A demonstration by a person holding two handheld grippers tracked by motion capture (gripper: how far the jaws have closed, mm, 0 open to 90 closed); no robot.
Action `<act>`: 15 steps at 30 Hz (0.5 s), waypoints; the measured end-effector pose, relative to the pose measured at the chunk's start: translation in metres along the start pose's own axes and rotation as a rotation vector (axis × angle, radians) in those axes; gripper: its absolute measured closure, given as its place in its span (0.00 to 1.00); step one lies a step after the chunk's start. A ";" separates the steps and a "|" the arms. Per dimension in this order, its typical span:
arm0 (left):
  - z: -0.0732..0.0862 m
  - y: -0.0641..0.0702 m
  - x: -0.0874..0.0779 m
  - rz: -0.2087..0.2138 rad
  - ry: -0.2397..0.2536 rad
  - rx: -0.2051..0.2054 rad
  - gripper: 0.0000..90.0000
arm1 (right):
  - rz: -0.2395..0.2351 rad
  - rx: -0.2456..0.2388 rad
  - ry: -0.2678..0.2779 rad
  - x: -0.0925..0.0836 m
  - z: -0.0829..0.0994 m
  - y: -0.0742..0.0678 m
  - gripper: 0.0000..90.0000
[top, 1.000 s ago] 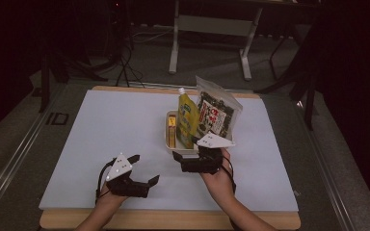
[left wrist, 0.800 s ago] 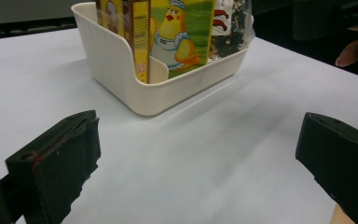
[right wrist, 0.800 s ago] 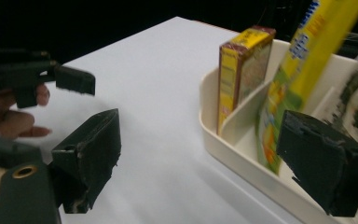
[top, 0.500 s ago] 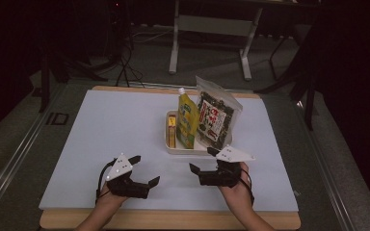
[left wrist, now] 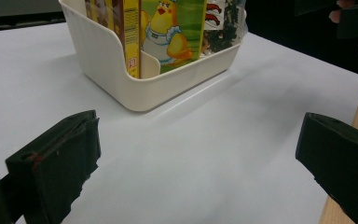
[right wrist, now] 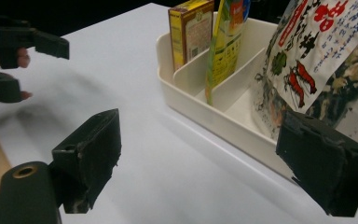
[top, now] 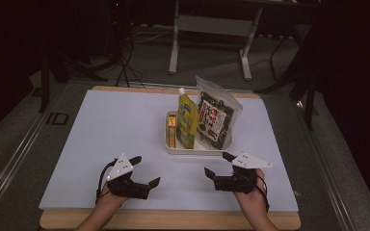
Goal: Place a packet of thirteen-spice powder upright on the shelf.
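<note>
While both hands rest at the near edge of the white tabletop [top: 101,139], I have my left tongs [top: 143,172] at seven o'clock and my right tongs [top: 218,165] at five, each spread apart and empty. Beyond them, toward twelve, stands the cream plastic divided tray [top: 192,147]. It holds a small yellow cardboard box [top: 172,131], a green-and-yellow spouted drink pouch [top: 187,120] and a clear crinkly bag of dark dried snack [top: 215,115]. I judge the pouch soft and slippery, best pinched near its top; the bag light and crushable.
</note>
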State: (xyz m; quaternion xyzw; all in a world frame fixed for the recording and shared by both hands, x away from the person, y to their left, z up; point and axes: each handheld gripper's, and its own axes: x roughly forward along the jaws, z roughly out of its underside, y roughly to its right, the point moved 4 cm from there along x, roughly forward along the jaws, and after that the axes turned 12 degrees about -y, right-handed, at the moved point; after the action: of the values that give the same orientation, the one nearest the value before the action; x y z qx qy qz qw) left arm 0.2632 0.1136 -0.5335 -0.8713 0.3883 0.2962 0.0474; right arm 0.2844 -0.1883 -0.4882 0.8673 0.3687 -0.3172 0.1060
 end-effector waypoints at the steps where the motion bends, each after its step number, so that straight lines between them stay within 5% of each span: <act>1: 0.000 0.000 0.000 0.000 -0.001 0.000 0.00 | 0.004 -0.003 0.003 -0.002 0.001 0.001 0.15; 15: 0.001 0.002 0.001 0.015 -0.006 0.009 0.00 | 0.011 0.007 -0.006 -0.021 0.021 0.010 0.15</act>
State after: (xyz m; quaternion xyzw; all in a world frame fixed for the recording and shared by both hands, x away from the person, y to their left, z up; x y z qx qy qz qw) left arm 0.2624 0.1120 -0.5343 -0.8673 0.3959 0.2977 0.0503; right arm 0.2703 -0.2160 -0.4916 0.8688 0.3624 -0.3206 0.1057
